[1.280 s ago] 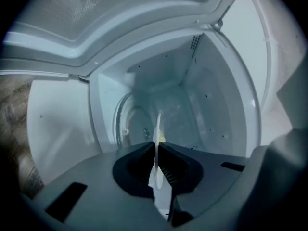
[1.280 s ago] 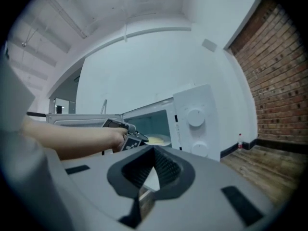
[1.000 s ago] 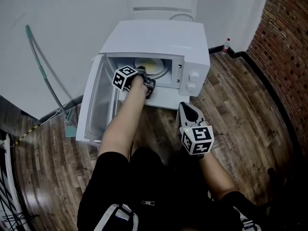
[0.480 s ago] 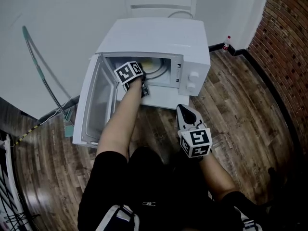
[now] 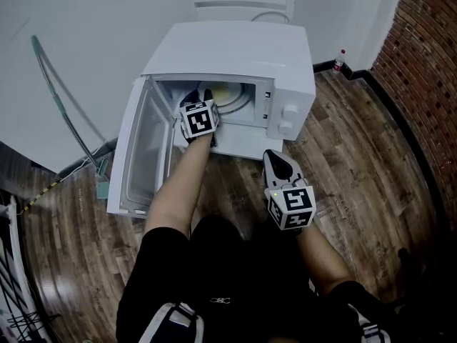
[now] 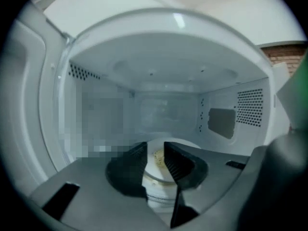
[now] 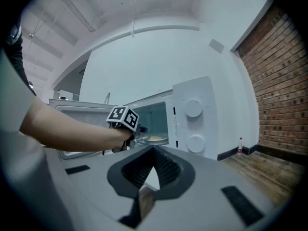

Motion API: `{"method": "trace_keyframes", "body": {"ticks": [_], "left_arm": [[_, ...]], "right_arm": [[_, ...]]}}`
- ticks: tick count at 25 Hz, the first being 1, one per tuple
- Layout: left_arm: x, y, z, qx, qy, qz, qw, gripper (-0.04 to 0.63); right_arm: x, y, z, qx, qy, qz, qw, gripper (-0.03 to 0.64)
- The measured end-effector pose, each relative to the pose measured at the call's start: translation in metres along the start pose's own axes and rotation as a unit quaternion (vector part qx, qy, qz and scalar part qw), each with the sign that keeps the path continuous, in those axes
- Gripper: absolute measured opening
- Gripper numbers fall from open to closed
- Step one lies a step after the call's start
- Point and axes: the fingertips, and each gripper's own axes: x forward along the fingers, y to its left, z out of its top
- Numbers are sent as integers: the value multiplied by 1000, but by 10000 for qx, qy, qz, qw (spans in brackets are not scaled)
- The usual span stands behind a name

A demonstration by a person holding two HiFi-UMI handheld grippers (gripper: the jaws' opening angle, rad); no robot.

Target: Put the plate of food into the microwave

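The white microwave [image 5: 235, 48] stands on the wooden floor with its door [image 5: 139, 156] swung open to the left. The white plate of yellowish food [image 5: 232, 95] rests on the turntable inside. My left gripper [image 5: 203, 104] reaches into the cavity mouth. In the left gripper view its jaws [image 6: 155, 146] are opening, and the plate [image 6: 158, 160] lies in the gap between them, with the pads off it. My right gripper [image 5: 272, 157] hovers over the floor in front of the microwave [image 7: 192, 114], shut and empty [image 7: 154, 150], pointing at the plate [image 7: 155, 138].
A white chair [image 5: 243, 2] stands behind the microwave against the white wall. A long-handled green mop [image 5: 64, 113] leans at the left. A small bottle [image 5: 340, 56] sits by the brick wall [image 5: 428, 84] at the right. The person's legs in black shorts [image 5: 214, 277] fill the foreground.
The left gripper has turned and pushed a little deeper into the microwave cavity. The right gripper has stayed nearly where it was.
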Motion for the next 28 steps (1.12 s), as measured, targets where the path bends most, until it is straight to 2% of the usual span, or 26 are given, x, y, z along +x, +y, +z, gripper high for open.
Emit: {"method": "trace_keyframes", "body": {"ticks": [2, 3, 7, 12, 15, 22, 25, 28], "left_arm": [[-19, -8, 12, 259, -391, -121, 9988, 26], [-31, -13, 15, 349, -520, -218, 9978, 1], [-91, -32, 15, 670, -915, -574, 9919, 0], [-167, -48, -10, 294, -778, -876, 9927, 0], [-195, -53, -13, 435, -809, -1003, 9907, 0], [-210, -48, -6, 243, -1005, -1141, 9881, 0], [-220, -54, 21, 148, -1204, -1140, 9861, 0], [-235, -64, 72, -122, -1207, -1245, 9848, 0]], "right_arm": [[4, 2, 3, 11, -1, 20, 10000, 9], [6, 4, 5, 18, -9, 30, 10000, 8], [12, 16, 19, 64, -203, 52, 9998, 9], [23, 30, 34, 55, -400, 33, 9992, 8], [28, 37, 33, 54, -438, -22, 9990, 8], [44, 42, 33, -65, -627, -82, 9980, 9], [37, 32, 57, 32, -710, -107, 9974, 8], [28, 29, 108, 109, -690, -122, 9975, 8]]}}
